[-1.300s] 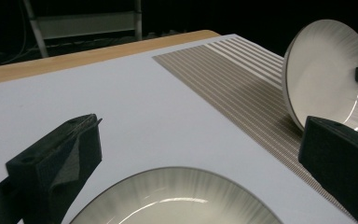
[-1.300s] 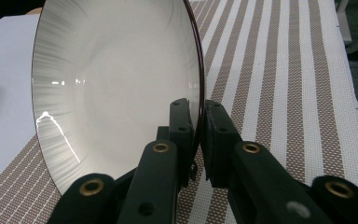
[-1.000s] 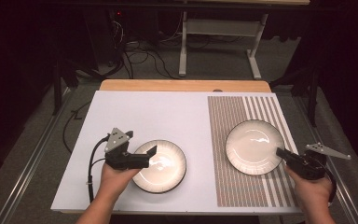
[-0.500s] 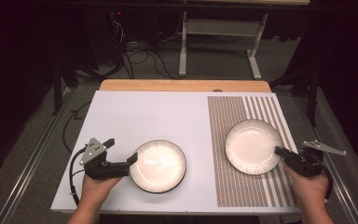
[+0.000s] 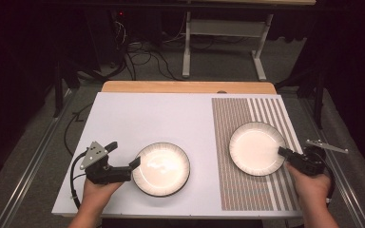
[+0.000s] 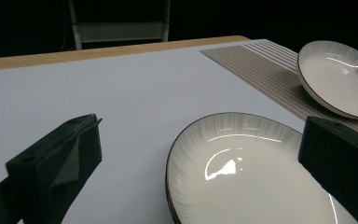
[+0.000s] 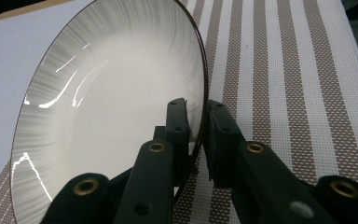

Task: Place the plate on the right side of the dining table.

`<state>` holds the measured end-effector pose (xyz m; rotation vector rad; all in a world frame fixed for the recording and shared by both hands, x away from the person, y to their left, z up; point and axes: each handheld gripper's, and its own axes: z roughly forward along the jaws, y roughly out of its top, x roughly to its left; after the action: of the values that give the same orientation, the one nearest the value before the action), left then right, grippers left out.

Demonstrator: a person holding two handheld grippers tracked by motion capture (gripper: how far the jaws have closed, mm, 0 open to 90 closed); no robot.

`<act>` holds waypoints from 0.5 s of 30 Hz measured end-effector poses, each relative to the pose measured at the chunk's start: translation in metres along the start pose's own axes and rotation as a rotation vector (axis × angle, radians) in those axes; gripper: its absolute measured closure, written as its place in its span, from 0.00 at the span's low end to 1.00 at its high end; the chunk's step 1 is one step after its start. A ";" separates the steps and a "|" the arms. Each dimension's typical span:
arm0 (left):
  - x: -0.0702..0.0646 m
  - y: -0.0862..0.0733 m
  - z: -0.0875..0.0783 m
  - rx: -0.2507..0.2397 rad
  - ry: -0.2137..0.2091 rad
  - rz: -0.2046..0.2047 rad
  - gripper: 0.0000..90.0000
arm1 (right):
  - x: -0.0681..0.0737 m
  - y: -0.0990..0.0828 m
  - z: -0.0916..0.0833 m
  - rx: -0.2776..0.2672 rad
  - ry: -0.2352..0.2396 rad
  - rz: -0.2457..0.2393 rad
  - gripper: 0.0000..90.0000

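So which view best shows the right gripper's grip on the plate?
The right gripper view: the right gripper is pinching the rim of the right plate. The high view shows it small at the plate's edge; the left gripper view catches one jaw tip.

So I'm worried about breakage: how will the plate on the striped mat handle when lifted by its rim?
The plate looks glazed and glossy, so probably slippery and breakable. The right gripper pinches only its rim, so it may sag or pivot. It seems stiff.
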<state>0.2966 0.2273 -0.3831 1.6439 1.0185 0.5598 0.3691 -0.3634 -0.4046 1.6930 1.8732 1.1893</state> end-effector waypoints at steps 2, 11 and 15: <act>0.000 0.000 0.000 0.001 0.000 0.002 0.00 | -0.001 0.000 0.003 0.007 -0.002 0.020 0.92; 0.001 0.000 0.002 0.007 0.000 0.009 0.00 | -0.005 0.001 0.013 0.033 -0.017 0.089 0.90; 0.002 0.000 0.002 0.009 -0.001 0.011 0.00 | -0.006 -0.001 0.016 0.055 -0.077 0.064 0.90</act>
<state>0.2995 0.2275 -0.3840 1.6584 1.0136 0.5621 0.3818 -0.3629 -0.4162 1.8142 1.8341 1.0891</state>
